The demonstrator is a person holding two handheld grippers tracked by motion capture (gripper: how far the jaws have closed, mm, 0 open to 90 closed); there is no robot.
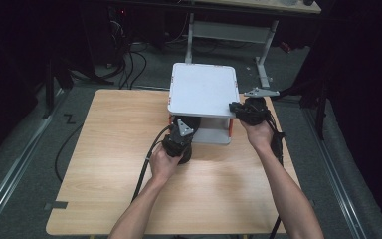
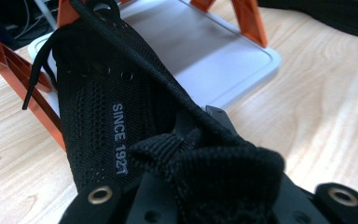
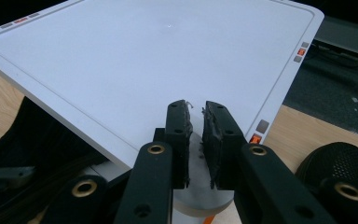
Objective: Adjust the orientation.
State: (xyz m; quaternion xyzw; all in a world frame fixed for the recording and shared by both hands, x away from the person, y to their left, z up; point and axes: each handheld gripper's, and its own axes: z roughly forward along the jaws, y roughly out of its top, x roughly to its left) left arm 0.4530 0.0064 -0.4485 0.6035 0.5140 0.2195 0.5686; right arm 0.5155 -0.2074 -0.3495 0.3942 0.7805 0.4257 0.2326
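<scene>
Shoe: a black knit sneaker (image 2: 116, 121) with "SINCE 1921" printed on its side and a black lace (image 2: 135, 60) along its top; its toe points under the top tray of the rack, toward the lower tray (image 2: 205, 51), and its heel end sits at the rack's near left corner.
Left tool: the left tool (image 1: 179, 142) is pressed together on the sneaker's heel collar, pinching the knit edge, at the rack's near left corner.
Rack: a white two-level shoe rack (image 1: 203, 89) with orange legs (image 2: 249, 21) stands at the far middle of the table (image 1: 114, 164).
Right tool: the right tool (image 3: 196, 140) has its pads nearly together with nothing between them, resting over the near right corner of the rack's top tray.
Second shoe: another black shoe (image 3: 340, 163) lies just right of the rack, by the right tool.
Step in hand: judged, sliding the sneaker onto the rack's lower level.
Next move: likely push the shoe deeper between the orange legs, keeping it flat and clear of the top tray, then release the heel.
</scene>
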